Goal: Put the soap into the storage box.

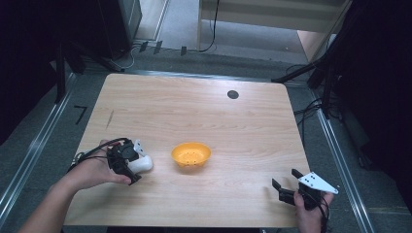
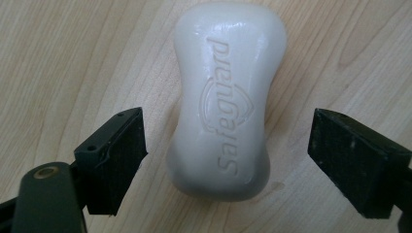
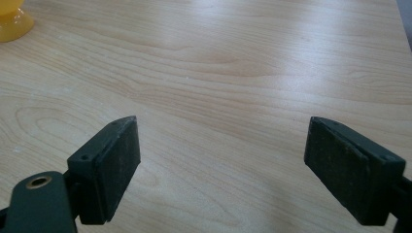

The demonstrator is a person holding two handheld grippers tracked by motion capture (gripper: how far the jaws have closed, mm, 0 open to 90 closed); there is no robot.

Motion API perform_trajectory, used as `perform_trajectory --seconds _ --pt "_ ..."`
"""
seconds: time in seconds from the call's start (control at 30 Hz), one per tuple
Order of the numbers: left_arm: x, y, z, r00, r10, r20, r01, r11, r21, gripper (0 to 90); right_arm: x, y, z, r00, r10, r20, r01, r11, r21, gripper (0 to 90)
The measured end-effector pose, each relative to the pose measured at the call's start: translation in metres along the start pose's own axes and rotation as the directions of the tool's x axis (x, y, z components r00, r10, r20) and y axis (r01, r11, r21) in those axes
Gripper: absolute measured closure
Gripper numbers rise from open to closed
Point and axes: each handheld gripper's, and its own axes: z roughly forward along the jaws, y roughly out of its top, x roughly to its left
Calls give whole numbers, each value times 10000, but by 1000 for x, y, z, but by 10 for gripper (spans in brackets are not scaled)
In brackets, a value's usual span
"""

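Observation:
A white bar of soap [image 2: 223, 107] with embossed lettering lies flat on the wooden table [image 1: 194, 111], near its front left. My left gripper [image 2: 226, 121] points down over it with one jaw on each side of the bar. Bare wood shows between each pad and the soap, so the jaws stand open around it. From above, the soap [image 1: 142, 164] pokes out to the right of the left gripper [image 1: 127, 162]. An orange bowl [image 1: 191, 154] sits mid-table, just right of the soap. My right gripper [image 1: 285, 178] rests open near the front right edge, nothing between its jaws [image 3: 221, 126].
A corner of the orange bowl [image 3: 12, 19] shows at the top left of the right gripper view. A small black disc [image 1: 233, 94] lies near the table's far edge. Cables and dark stands surround the table on the floor.

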Motion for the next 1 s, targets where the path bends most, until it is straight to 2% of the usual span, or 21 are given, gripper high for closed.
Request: perform_trajectory --seconds 0.2,0.4,0.57,0.6,0.7,0.87,1.0 --pt "3 5 4 10000 -37 62 37 9999 107 183 0 0 0 10000 2 -4 -2 10000 9 137" --pt "7 9 8 9996 -273 122 272 9996 78 297 0 0 0 10000 -9 -1 9 10000 12 137" --pt "8 12 11 9991 -310 272 308 9995 71 358 0 0 0 10000 -15 -7 15 10000 18 137" --pt "7 13 11 9991 -306 293 302 9995 122 398 0 0 0 10000 -13 -16 13 10000 26 137" --pt "6 14 14 9987 -342 371 335 9993 190 443 0 0 0 10000 -9 -29 9 10000 23 137" --pt "8 13 14 9975 -440 556 432 9990 153 494 0 0 0 10000 15 -40 -14 10000 56 137" --pt "10 12 14 9964 -590 602 582 9982 138 499 0 0 0 10000 6 -37 -6 10000 60 137"
